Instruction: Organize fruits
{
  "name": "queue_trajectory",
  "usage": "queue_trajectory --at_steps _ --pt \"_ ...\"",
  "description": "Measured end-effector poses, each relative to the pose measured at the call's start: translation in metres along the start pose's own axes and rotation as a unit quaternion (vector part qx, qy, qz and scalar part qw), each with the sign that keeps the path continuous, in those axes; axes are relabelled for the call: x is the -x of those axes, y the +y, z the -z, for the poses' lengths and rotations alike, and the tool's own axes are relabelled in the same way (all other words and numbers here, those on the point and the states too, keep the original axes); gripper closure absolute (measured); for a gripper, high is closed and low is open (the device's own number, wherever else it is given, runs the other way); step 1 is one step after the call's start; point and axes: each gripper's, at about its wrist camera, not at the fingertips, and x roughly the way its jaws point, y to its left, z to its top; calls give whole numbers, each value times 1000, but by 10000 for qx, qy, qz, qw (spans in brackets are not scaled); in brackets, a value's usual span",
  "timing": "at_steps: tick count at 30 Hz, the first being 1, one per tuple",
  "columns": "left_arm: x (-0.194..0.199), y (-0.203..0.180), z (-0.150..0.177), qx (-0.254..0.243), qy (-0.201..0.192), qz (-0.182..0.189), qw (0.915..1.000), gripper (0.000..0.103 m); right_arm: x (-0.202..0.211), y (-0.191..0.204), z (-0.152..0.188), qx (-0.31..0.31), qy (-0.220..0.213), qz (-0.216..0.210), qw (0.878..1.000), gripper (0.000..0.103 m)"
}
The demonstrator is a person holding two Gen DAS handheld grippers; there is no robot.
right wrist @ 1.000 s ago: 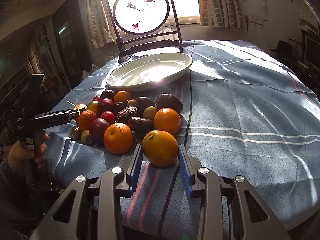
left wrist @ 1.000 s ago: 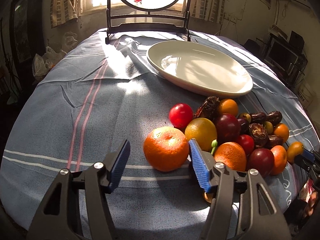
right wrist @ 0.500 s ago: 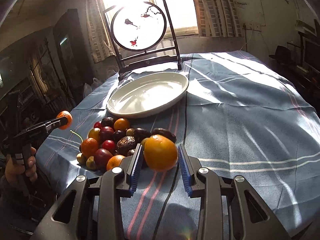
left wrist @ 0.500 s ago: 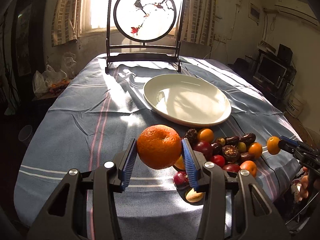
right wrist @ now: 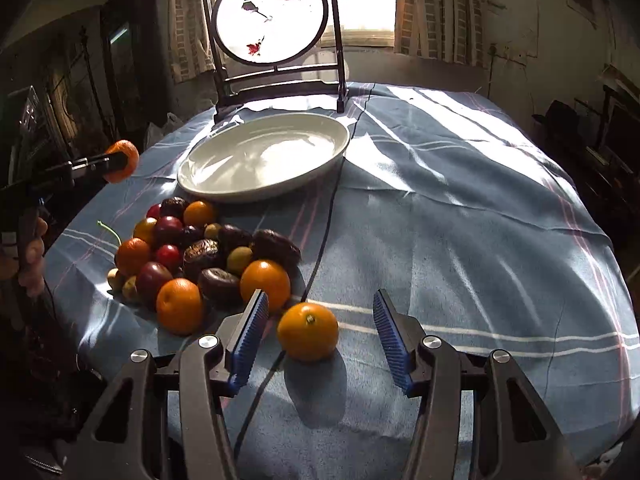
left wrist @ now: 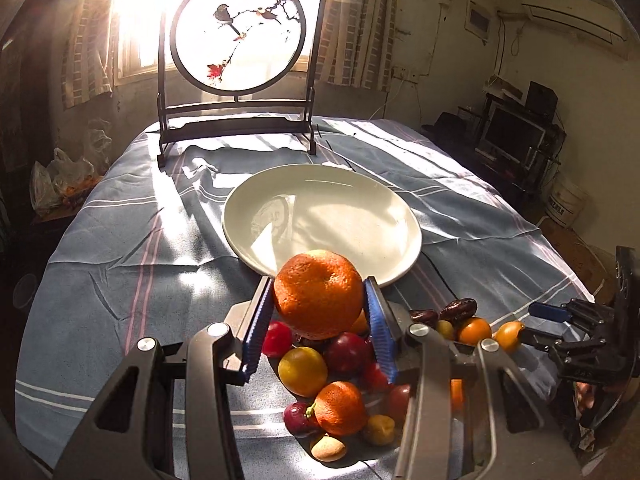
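Note:
My left gripper (left wrist: 318, 322) is shut on a large rough-skinned orange (left wrist: 318, 294) and holds it in the air above the fruit pile (left wrist: 332, 372), near the front rim of the white oval plate (left wrist: 320, 216). It also shows in the right wrist view (right wrist: 120, 160), high at the left. My right gripper (right wrist: 320, 340) is open, its blue pads either side of a smooth orange (right wrist: 307, 332) that rests on the blue striped tablecloth (right wrist: 460, 240), apart from both pads. The pile (right wrist: 200, 260) of oranges, plums, dates and small fruits lies left of it.
A round painted screen on a dark stand (left wrist: 238, 52) stands at the table's far end behind the plate (right wrist: 264, 156). The table edge drops off near both grippers. Furniture and a monitor (left wrist: 512, 132) stand at the right wall.
My left gripper has carried its orange forward, closer to the plate. My right gripper has opened, and its orange now rests on the cloth.

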Motion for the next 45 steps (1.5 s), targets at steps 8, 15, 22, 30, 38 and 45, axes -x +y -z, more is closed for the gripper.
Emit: queue_trajectory --at_steps 8,15,22,30,38,45 --pt "-4 0 10 48 138 8 9999 59 -19 6 7 -191 0 -442 9988 67" --pt "-30 1 -12 -51 290 46 9996 58 -6 -13 -42 -571 -454 -658 9952 67" --pt "-107 9 -42 -34 868 -233 9959 58 -69 7 -126 -537 -130 -919 9942 66" --pt "-81 12 -55 110 461 -247 9986 32 -81 20 -143 -625 -209 -962 9932 62" --pt "11 -4 10 -365 213 -16 9991 25 -13 4 -71 -611 -532 -680 9944 54" --pt "20 -6 89 -550 814 -100 9951 29 12 -11 -10 -849 -527 -500 9937 54"
